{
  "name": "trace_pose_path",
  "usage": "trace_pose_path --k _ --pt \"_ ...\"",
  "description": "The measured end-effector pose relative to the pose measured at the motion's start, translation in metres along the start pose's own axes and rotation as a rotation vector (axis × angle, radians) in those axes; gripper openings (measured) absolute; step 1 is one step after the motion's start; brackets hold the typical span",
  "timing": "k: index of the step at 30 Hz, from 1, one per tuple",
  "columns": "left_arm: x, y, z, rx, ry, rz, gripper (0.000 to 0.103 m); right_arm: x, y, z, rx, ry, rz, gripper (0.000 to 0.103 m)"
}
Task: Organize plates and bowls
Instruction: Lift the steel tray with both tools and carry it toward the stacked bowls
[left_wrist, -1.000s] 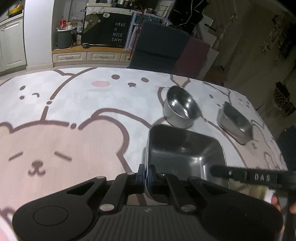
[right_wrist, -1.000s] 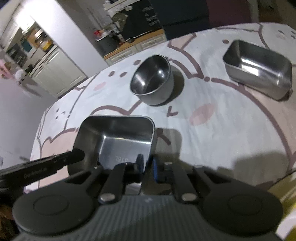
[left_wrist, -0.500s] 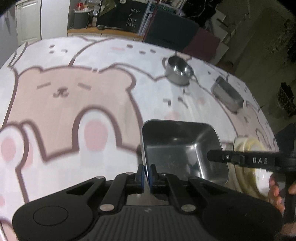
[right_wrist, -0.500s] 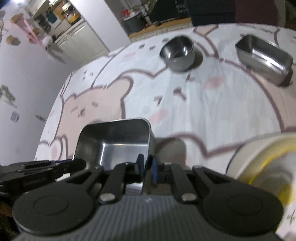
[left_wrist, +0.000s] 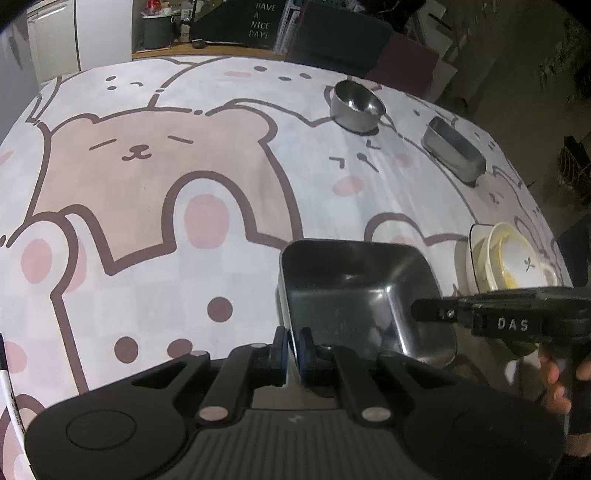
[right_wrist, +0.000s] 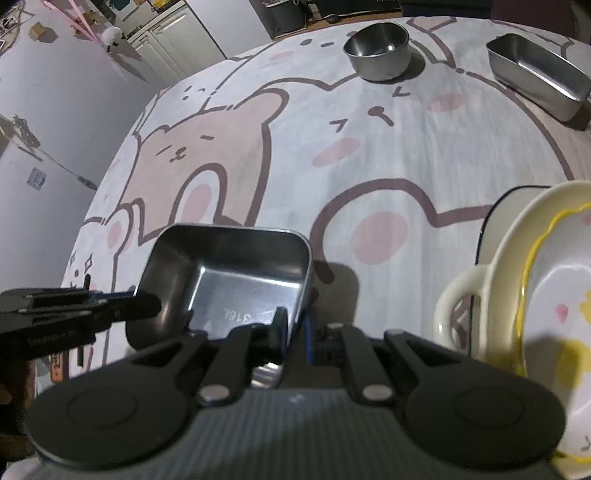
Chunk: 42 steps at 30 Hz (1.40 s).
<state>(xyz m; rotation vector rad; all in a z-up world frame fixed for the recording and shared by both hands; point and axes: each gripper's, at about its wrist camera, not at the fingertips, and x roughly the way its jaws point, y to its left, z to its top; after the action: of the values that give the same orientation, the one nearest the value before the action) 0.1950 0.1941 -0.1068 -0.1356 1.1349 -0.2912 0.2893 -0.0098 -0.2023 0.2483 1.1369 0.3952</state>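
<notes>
A square steel tray (left_wrist: 354, 291) hangs above the bear-print tablecloth, held by both grippers. My left gripper (left_wrist: 293, 341) is shut on the tray's left wall. My right gripper (right_wrist: 296, 325) is shut on its right wall, and the tray also shows in the right wrist view (right_wrist: 236, 269). The right gripper also shows in the left wrist view (left_wrist: 424, 309), at the tray's far wall. A stack of cream and yellow bowls and plates (right_wrist: 535, 295) sits just right of the tray; it also shows in the left wrist view (left_wrist: 509, 258).
A round steel bowl (left_wrist: 356, 105) and a narrow steel tray (left_wrist: 454, 153) stand at the far right of the table (left_wrist: 147, 192); both show in the right wrist view (right_wrist: 378, 50) (right_wrist: 539, 77). A pen (left_wrist: 9, 387) lies at the left edge. Chairs and cabinets stand beyond the table.
Both grippers have carried the square tray back toward the near side of the table, away from the round bowl. The stack of bowls and plates has come into view beside it.
</notes>
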Motion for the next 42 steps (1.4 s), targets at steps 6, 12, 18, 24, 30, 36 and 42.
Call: trace_pose_path --k 6,12,18,24,30,36,42 --pt "0.004 0.004 -0.005 -0.001 0.031 0.0 0.006 -0.001 0.005 -0.001 -0.021 0.002 -0.006 0.012" --pt "0.009 0.007 -0.008 0.002 0.054 -0.001 0.006 0.005 0.006 -0.006 -0.034 0.03 -0.012 0.012" --pt "0.013 0.01 -0.01 -0.001 0.073 -0.007 0.006 0.013 0.008 -0.011 -0.048 0.042 -0.02 0.012" --pt "0.013 0.01 -0.011 0.002 0.077 -0.008 0.006 0.013 0.008 -0.011 -0.049 0.042 -0.021 0.012" --pt "0.011 0.01 -0.009 0.0 0.074 0.006 0.024 0.014 0.01 -0.01 -0.063 0.047 -0.017 0.02" --pt "-0.012 -0.004 0.004 0.014 -0.005 0.038 0.079 -0.015 0.016 -0.01 -0.133 -0.018 0.001 0.08" --pt "-0.027 -0.045 0.036 0.11 -0.094 0.071 0.103 -0.06 -0.007 0.004 -0.12 -0.123 0.035 0.103"
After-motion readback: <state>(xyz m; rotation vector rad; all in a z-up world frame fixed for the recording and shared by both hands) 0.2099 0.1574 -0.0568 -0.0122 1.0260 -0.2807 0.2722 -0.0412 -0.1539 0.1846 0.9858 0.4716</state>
